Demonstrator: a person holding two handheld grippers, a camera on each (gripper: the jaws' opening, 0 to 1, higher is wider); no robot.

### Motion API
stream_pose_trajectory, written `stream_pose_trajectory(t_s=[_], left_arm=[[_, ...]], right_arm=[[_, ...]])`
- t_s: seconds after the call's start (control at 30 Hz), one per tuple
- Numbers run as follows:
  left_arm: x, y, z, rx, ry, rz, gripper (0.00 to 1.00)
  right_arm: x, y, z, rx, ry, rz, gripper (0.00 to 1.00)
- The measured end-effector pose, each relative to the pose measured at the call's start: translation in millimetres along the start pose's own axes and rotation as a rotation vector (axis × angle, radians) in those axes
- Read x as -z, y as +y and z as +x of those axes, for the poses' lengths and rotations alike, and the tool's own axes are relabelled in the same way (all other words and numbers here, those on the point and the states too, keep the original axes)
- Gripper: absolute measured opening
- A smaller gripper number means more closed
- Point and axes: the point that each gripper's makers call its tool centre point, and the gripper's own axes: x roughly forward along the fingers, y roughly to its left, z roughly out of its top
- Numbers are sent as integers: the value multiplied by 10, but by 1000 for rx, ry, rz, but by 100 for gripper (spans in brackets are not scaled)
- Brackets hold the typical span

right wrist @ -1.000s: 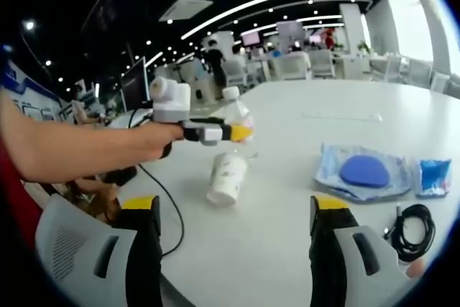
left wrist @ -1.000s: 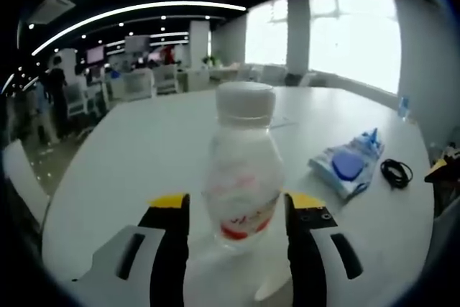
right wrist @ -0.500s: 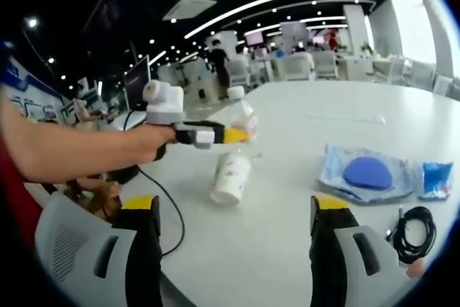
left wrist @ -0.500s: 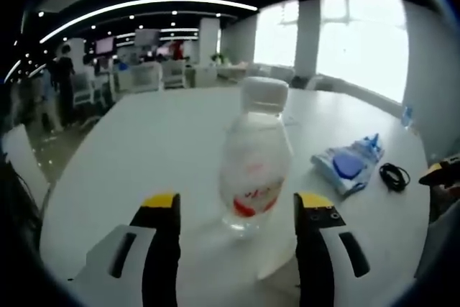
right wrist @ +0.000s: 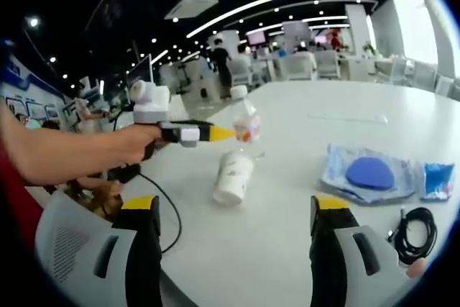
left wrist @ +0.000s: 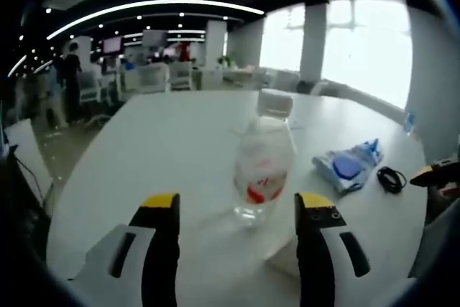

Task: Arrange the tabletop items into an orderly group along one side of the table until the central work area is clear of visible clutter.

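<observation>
A clear plastic bottle (left wrist: 261, 165) with a white cap and a red label stands upright on the white table (left wrist: 165, 141). My left gripper (left wrist: 237, 205) is open and sits a little short of the bottle, with nothing between its yellow-tipped jaws. In the right gripper view, the left gripper (right wrist: 221, 133) comes in from the left in a person's hand, its tips just beside the bottle (right wrist: 246, 121). A paper cup (right wrist: 233, 176) lies on its side below them. My right gripper (right wrist: 236, 208) is open over the near table and holds nothing.
A blue and white packet (right wrist: 369, 174) lies to the right, with a small blue pack (right wrist: 435, 177) and a coiled black cable (right wrist: 410, 226) beyond it. The packet (left wrist: 348, 165) and cable (left wrist: 392, 177) lie right of the bottle. Chairs and people stand behind the table.
The left gripper has drawn back from the bottle, which was between its jaws and now stands free ahead of them. The right gripper has hardly moved.
</observation>
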Motion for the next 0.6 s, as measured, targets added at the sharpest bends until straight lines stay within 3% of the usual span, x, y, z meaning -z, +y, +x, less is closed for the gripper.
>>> stream_pose_trajectory(t_s=[0.2, 0.6], left_arm=[[55, 27, -175, -1, -9, -10, 63], [65, -157, -499, 54, -29, -40, 69]], right_arm=[[-10, 5, 15, -5, 7, -2, 85], [-27, 3, 6, -3, 13, -6, 85]])
